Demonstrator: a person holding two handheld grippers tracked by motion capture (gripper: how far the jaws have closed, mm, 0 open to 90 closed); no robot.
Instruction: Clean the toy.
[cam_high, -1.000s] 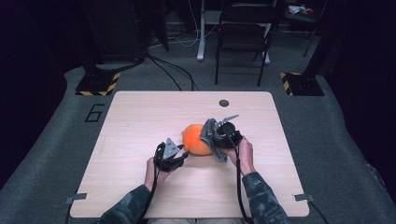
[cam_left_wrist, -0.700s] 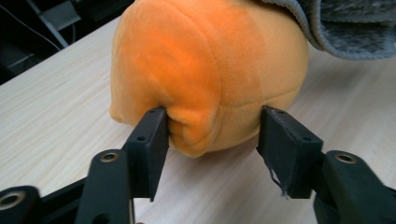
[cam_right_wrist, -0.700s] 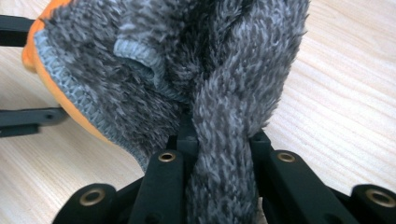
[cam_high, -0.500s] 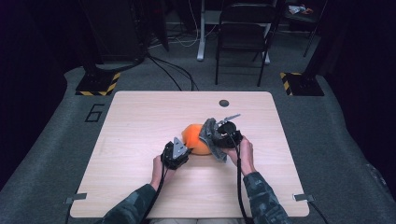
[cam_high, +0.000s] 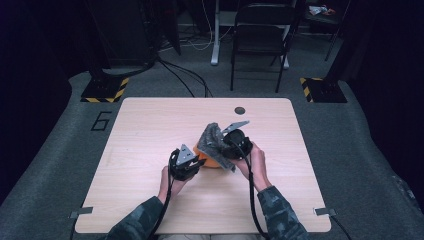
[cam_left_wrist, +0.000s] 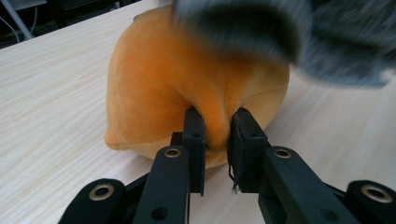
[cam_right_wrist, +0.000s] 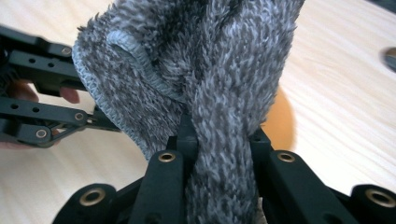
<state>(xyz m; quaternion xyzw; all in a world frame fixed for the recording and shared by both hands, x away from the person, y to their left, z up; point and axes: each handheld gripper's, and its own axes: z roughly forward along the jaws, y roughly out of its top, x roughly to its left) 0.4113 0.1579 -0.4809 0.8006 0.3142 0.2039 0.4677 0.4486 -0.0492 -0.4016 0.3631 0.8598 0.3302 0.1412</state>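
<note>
At mid-frame on the table (cam_high: 150, 125), the left gripper (cam_left_wrist: 215, 122) has just been closing and now pinches a fold of the orange plush (cam_left_wrist: 163, 74) – the right gripper (cam_right_wrist: 219, 135) is clamped on the grey fuzzy cloth (cam_right_wrist: 187, 60) above it. The step looks like peeling the cloth off; next, lift it clear while the plush is held down.

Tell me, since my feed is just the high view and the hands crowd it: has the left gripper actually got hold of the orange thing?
Observer: Yes. The left gripper has just been closing, and its jaws pinch a fold of the orange plush.
Operator: And the grey thing on the right?
Observer: The right gripper is clamped on a bunched grey fuzzy cloth.
Operator: Is the plush lifted?
Observer: No, its underside rests on the table.
</note>
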